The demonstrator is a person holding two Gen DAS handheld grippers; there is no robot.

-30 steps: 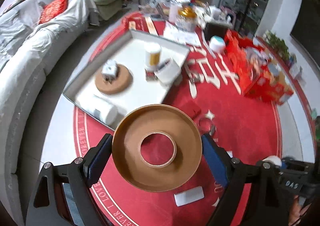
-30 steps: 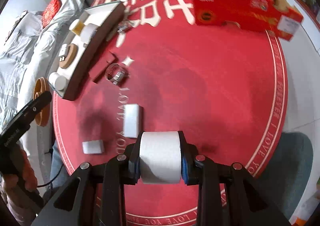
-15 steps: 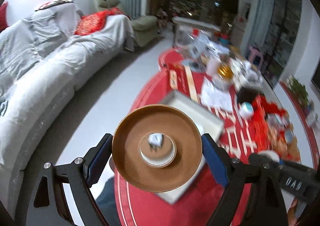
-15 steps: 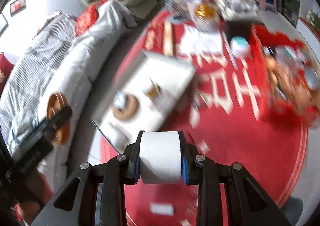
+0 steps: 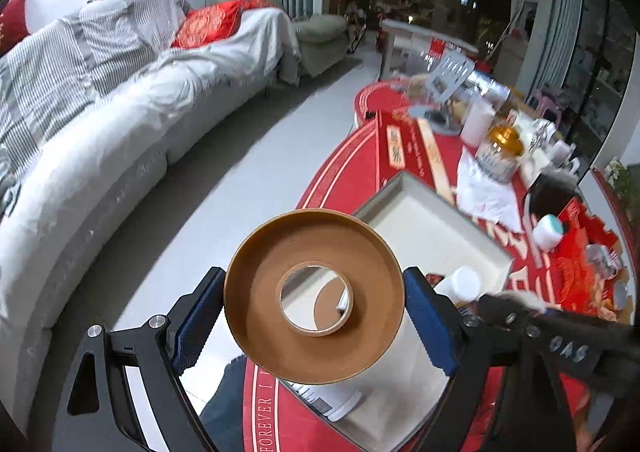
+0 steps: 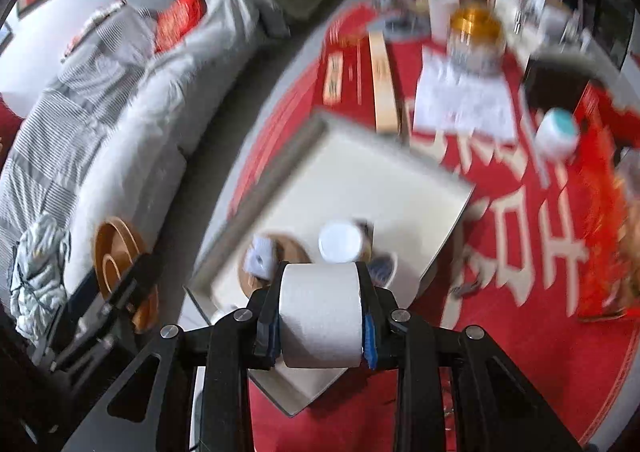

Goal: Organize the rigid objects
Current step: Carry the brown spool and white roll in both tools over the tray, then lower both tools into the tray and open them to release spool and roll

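Swung from red cloth (image 6: 520, 352) to white tray (image 6: 360, 179); right gripper (image 6: 322, 318) pinching white roll (image 6: 320, 312), left gripper (image 5: 314, 310) clamping brown tape roll (image 5: 314, 308) at left.

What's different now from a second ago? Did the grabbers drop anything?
Nothing was dropped. Both grippers swung from over the red mat toward the white tray: the right wrist view, which showed bare mat a second ago, now looks down on the tray and its bottle. The left gripper still clamps the brown tape roll; the right gripper still clamps the white roll. The tray's contents look unmoved.
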